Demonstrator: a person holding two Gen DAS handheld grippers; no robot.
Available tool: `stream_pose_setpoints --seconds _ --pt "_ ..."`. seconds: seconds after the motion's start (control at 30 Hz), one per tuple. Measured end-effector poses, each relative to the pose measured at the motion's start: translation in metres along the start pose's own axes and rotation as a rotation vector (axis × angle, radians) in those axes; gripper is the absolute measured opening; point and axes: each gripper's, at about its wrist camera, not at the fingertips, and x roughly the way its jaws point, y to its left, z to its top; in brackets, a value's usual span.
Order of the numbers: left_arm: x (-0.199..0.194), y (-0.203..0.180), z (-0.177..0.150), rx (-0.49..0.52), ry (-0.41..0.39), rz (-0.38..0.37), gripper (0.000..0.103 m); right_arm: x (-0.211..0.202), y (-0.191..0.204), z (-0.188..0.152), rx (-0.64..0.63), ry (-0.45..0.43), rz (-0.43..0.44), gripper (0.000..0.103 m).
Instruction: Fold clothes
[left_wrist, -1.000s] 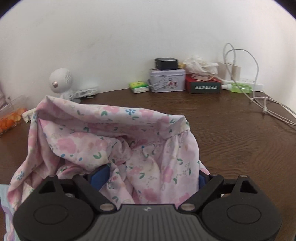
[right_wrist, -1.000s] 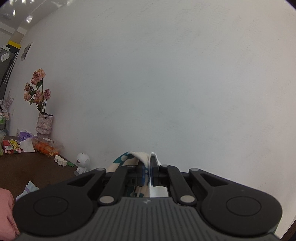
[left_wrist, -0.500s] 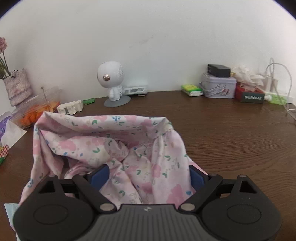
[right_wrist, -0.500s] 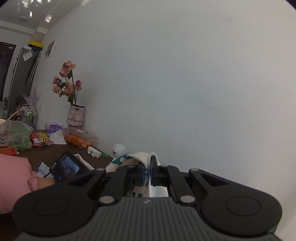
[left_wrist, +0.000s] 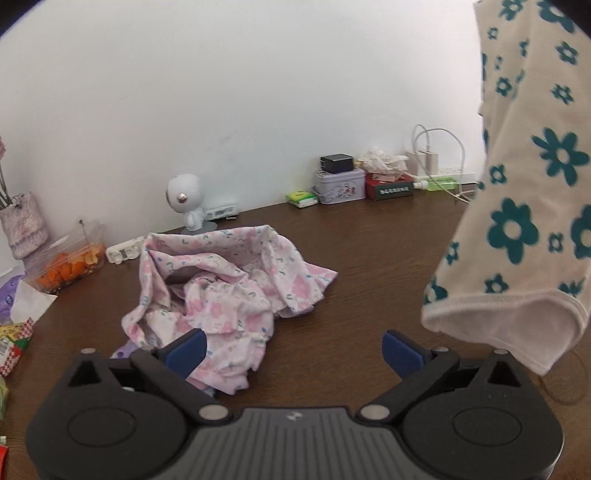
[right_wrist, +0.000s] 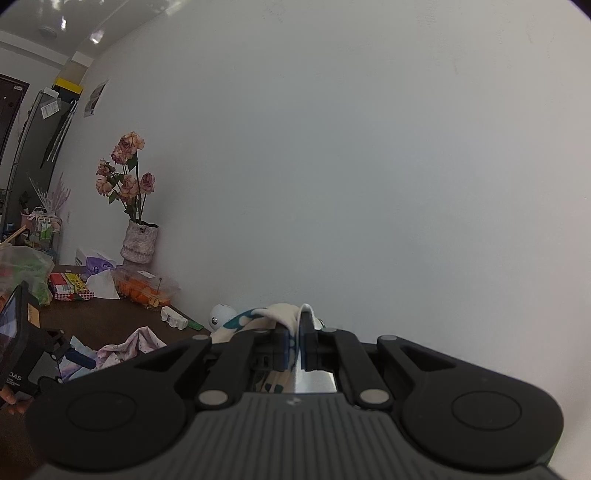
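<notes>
A plain white wall (left_wrist: 229, 92) stands behind the dark brown wooden table (left_wrist: 369, 266) (its grain is visible); a dark door (right_wrist: 9, 107) stands far left.

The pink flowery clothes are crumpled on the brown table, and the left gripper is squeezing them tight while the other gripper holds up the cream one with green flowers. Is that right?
Not quite. In the left wrist view the left gripper is open, its blue pads spread wide and gripping nothing; the pink floral garment just lies crumpled on the brown table. The rest holds: the right gripper is shut on the cream garment with teal flowers.
</notes>
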Motion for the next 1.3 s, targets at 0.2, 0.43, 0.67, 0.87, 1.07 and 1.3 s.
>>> stream_pose_setpoints --seconds 0.2,0.43,0.67,0.87,1.07,1.3 --pt "-0.008 -0.023 -0.005 -0.005 -0.047 -0.081 0.102 -0.016 0.011 0.015 -0.006 -0.029 0.008 0.004" --pt "-0.013 -0.038 -0.003 -0.033 -0.094 -0.125 0.074 -0.032 0.018 0.015 -0.008 -0.018 0.032 0.004" --pt "-0.025 -0.027 -0.004 -0.121 -0.137 -0.263 0.007 -0.042 0.019 0.001 -0.007 0.008 0.056 0.005" --pt "-0.065 -0.011 0.000 -0.086 -0.229 -0.208 0.003 -0.056 0.020 -0.011 -0.017 0.042 0.089 0.005" --pt "-0.121 0.016 0.026 -0.032 -0.254 -0.122 0.004 -0.066 -0.002 -0.012 0.093 0.108 0.166 0.005" --pt "-0.056 0.009 0.035 -0.055 -0.048 -0.079 0.005 0.033 -0.038 -0.100 0.189 0.493 0.128 0.013"
